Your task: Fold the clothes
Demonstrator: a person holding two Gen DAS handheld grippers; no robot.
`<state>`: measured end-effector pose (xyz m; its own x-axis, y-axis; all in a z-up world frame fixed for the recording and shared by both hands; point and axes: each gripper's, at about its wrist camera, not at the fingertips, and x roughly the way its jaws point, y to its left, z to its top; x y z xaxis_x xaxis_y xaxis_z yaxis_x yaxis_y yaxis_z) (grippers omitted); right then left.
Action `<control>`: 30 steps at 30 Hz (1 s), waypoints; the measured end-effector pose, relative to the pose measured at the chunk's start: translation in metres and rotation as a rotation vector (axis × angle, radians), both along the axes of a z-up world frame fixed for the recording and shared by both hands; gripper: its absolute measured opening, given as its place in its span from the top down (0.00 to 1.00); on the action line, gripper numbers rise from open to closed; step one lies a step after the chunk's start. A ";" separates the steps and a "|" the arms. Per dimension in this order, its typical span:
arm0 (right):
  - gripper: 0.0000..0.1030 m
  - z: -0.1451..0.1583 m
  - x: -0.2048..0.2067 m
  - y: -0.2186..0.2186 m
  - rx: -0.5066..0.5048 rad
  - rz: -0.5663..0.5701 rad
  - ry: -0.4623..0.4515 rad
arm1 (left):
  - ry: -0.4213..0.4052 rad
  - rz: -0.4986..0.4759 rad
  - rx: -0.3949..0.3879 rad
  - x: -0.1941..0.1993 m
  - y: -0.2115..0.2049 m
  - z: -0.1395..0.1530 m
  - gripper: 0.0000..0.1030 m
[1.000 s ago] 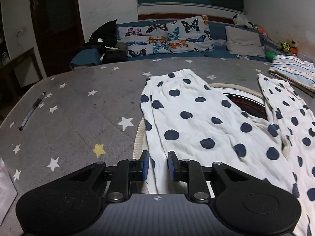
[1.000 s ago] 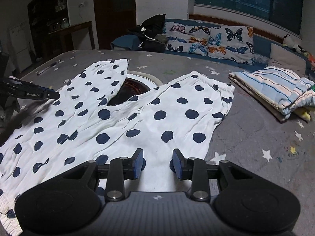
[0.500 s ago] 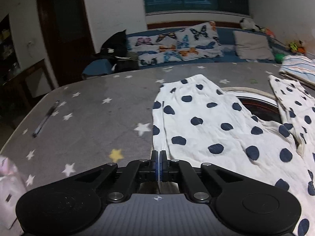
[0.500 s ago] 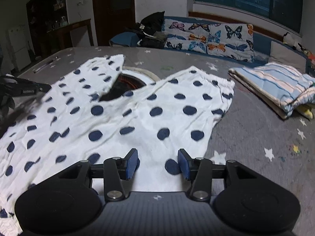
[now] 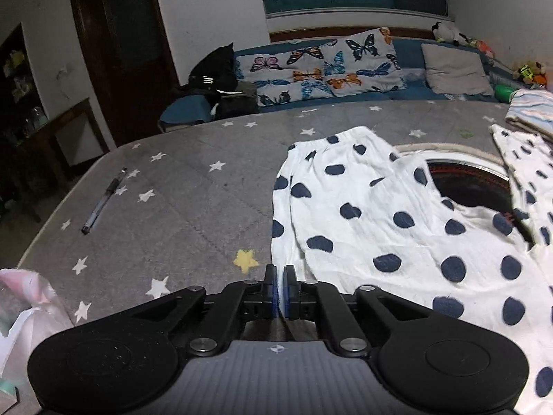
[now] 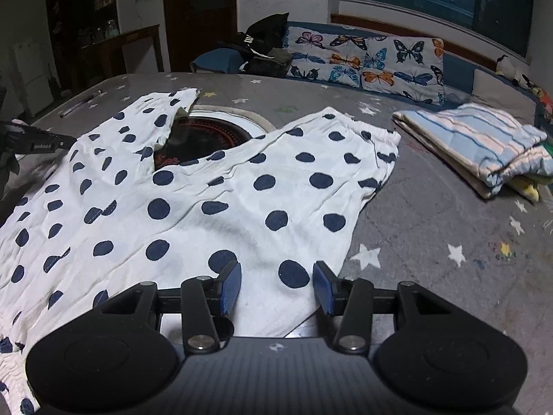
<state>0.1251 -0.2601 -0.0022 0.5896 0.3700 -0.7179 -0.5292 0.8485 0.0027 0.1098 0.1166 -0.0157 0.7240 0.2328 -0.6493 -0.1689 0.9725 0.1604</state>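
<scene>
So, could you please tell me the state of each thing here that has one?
polka-dot trousers: unfolded, spread flat, wrinkled.
left gripper: shut on the trousers' edge.
right gripper: open, jaws have just been opening, trousers between them unpinched.
striped clothes: folded, stacked.
pen: lying flat.

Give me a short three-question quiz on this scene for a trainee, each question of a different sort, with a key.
1. Multiple choice: in the left wrist view, what lies on the star-print cover to the left of the polka-dot garment? A) a pen B) scissors C) a cup
2. True or false: the right gripper is clamped shut on the garment.
3. Fill in: the cushions at the far side are printed with ____.

Key
1. A
2. False: its jaws have just been opening and stand apart over the garment, pressing nothing.
3. butterflies
</scene>
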 end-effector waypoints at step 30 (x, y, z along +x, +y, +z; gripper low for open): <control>0.53 -0.010 0.097 0.002 0.014 -0.019 -0.002 | -0.036 -0.038 0.030 0.144 0.016 -0.013 0.93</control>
<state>0.2223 -0.2583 -0.0127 0.5981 0.3691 -0.7114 -0.5131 0.8582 0.0139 0.2533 0.1330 -0.0287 0.7554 0.2243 -0.6156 -0.1386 0.9730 0.1845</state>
